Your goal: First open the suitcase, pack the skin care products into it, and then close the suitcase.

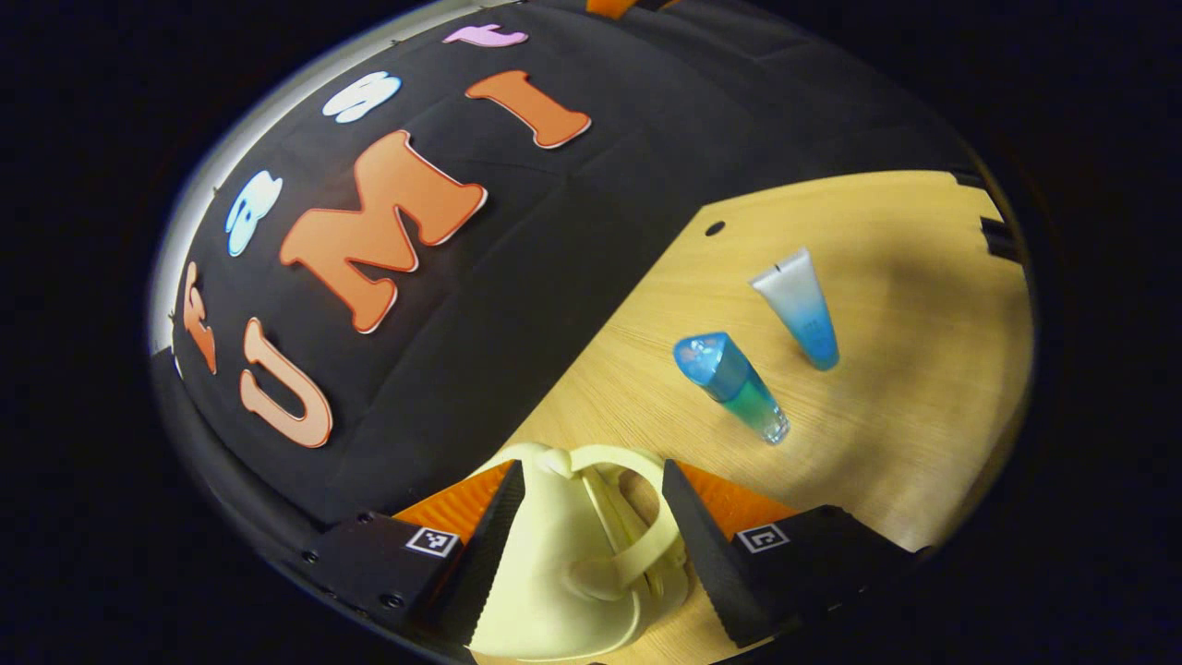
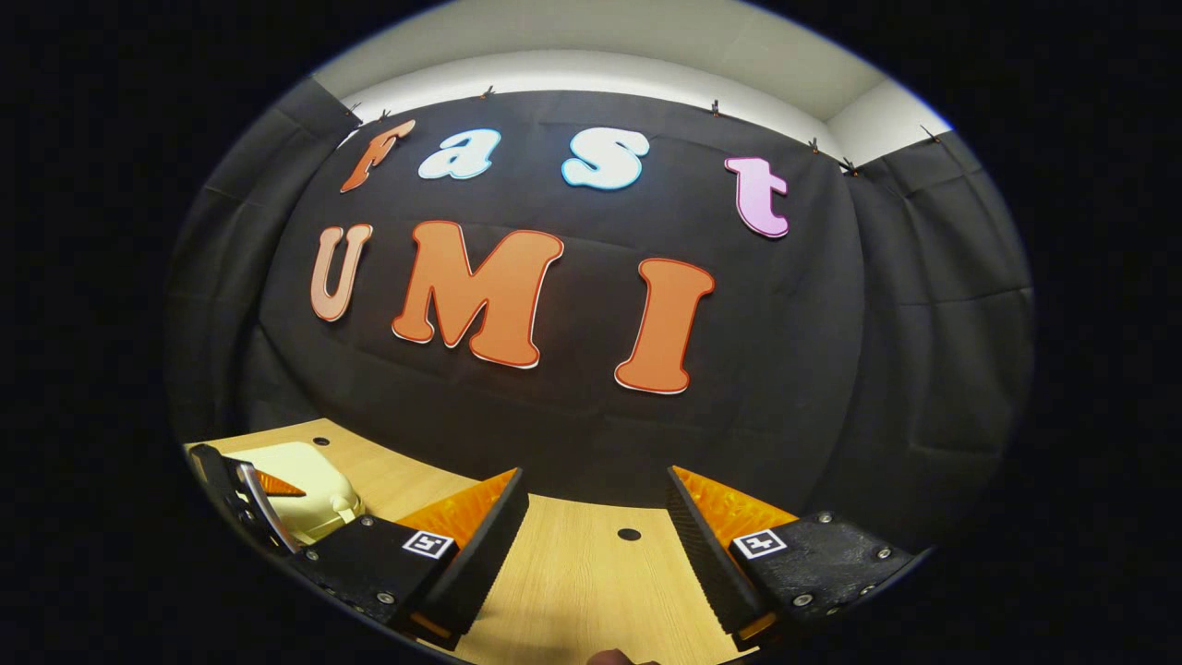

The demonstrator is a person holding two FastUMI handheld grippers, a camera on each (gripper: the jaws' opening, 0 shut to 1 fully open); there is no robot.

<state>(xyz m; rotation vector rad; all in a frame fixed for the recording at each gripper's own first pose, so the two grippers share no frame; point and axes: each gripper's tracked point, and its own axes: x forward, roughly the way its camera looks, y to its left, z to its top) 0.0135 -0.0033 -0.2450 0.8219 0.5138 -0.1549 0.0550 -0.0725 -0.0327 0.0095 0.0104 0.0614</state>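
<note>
In the left gripper view, the left hand-held gripper has its fingers spread wide on either side of the pale yellow suitcase, with the looped handle lying in the gap between them; whether either finger presses on the case I cannot tell. Beyond it on the wooden worktop lie two skin care products, near each other but apart. The blue bottle has its long axis running diagonally, its blue cap end toward the booth wall. The tube lies almost parallel to it.

In the right gripper view, the right hand-held gripper is wide and holds nothing, above bare worktop. The suitcase shows at the far left.
</note>
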